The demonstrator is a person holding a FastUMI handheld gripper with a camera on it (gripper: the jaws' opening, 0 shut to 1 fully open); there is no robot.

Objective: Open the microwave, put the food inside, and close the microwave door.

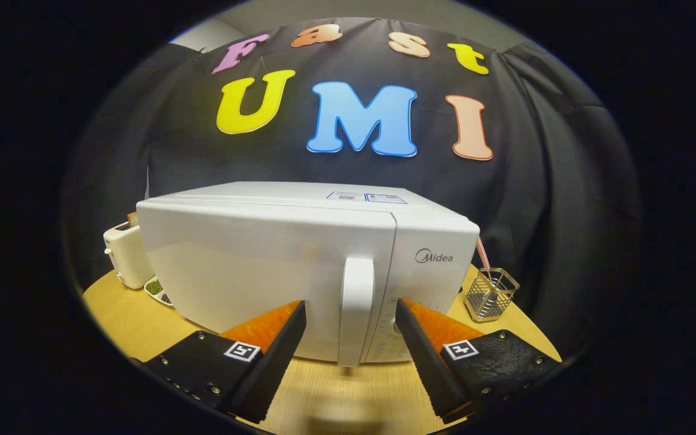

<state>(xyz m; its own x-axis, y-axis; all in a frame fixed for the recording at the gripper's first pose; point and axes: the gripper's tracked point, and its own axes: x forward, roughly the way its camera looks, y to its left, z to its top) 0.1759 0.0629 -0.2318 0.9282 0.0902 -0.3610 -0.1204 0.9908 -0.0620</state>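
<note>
Jaws (351, 308) apart, either side of microwave (299, 266) door handle (355, 311), door closed, on wooden table (136, 320)

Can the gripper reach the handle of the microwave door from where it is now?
Probably yes. The gripper is open, and the handle stands between its fingers with a gap on each side. Nothing blocks it on the closed microwave.

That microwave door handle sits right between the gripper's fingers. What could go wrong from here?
1. The gripper is open, with gaps either side of the door handle; closing off-centre might give a grip that slips.
2. Pulling hard could drag the whole microwave across the wooden table.
3. The door may swing toward the toaster and small dish beside it.
</note>
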